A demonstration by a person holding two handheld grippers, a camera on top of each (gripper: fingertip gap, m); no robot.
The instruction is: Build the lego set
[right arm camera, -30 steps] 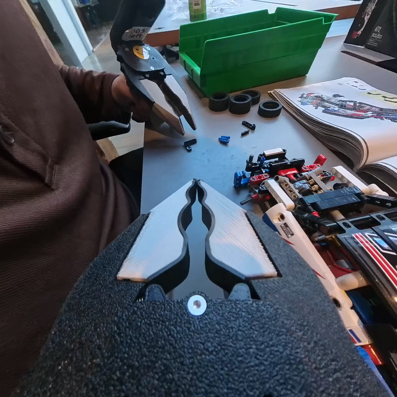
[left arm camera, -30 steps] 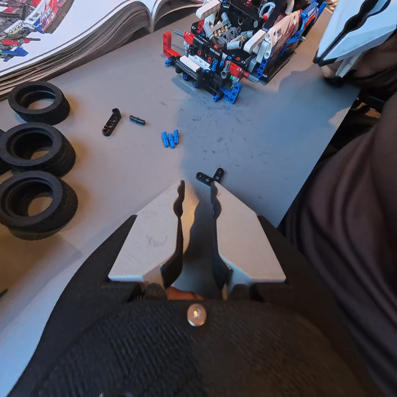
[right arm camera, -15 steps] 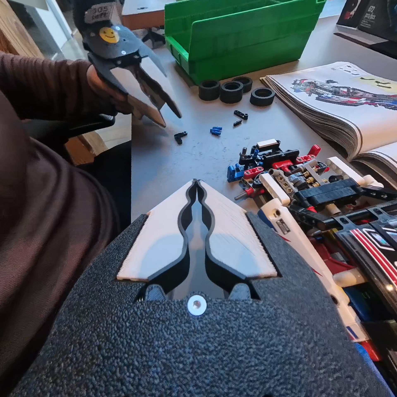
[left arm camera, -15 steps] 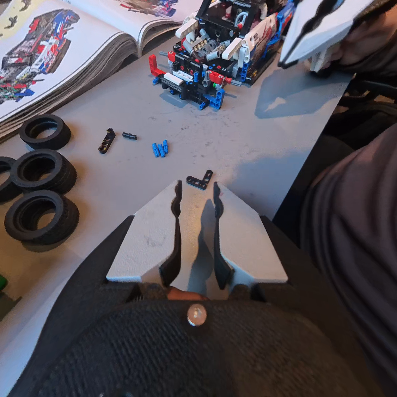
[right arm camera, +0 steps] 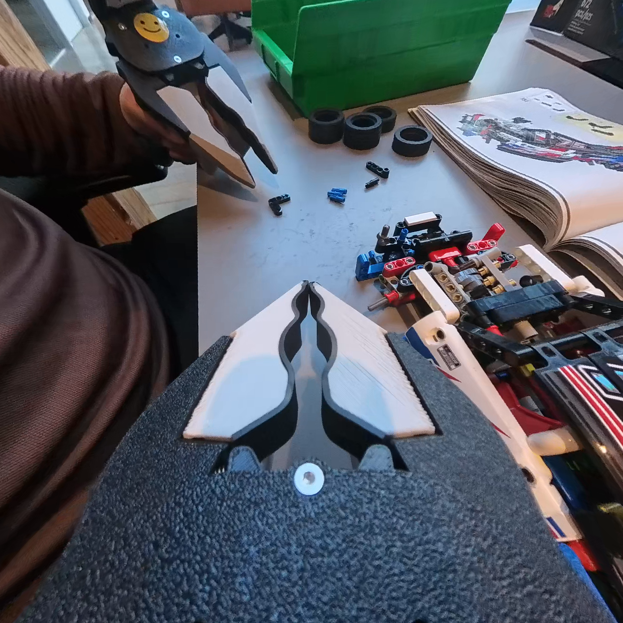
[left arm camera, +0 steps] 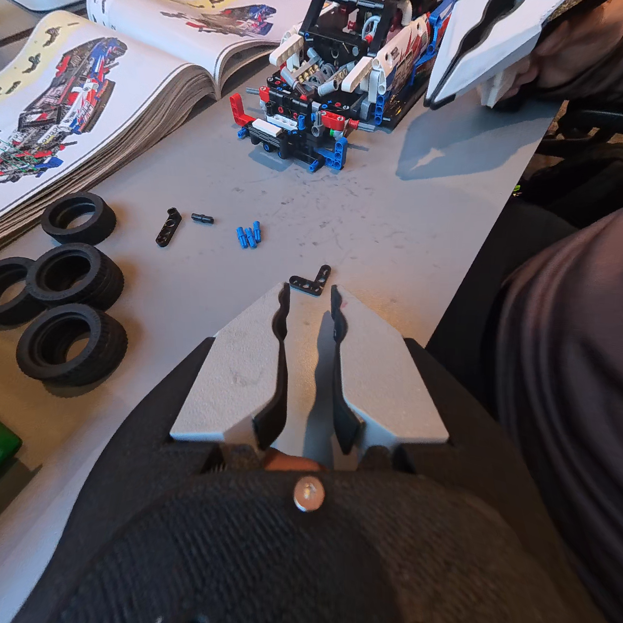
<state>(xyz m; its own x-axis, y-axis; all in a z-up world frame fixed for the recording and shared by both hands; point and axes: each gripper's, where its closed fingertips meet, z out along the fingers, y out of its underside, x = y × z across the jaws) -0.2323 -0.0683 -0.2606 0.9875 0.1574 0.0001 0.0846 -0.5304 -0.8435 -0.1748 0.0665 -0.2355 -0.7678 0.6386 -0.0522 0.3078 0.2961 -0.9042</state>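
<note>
One L-beam [left arm camera: 310,282] (flat) points toward car [left arm camera: 332,84].

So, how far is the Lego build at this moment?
Done: the car model has its chassis and body panels joined. In hand: nothing yet; the open left gripper points at the black L-shaped piece, while the right gripper is shut and empty. Left: four tires, blue pins, a black beam and a black pin lie loose.

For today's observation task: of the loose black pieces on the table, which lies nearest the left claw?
The L-shaped black piece, just ahead of the open left claw. The straight beam and short pin lie farther off.
</note>
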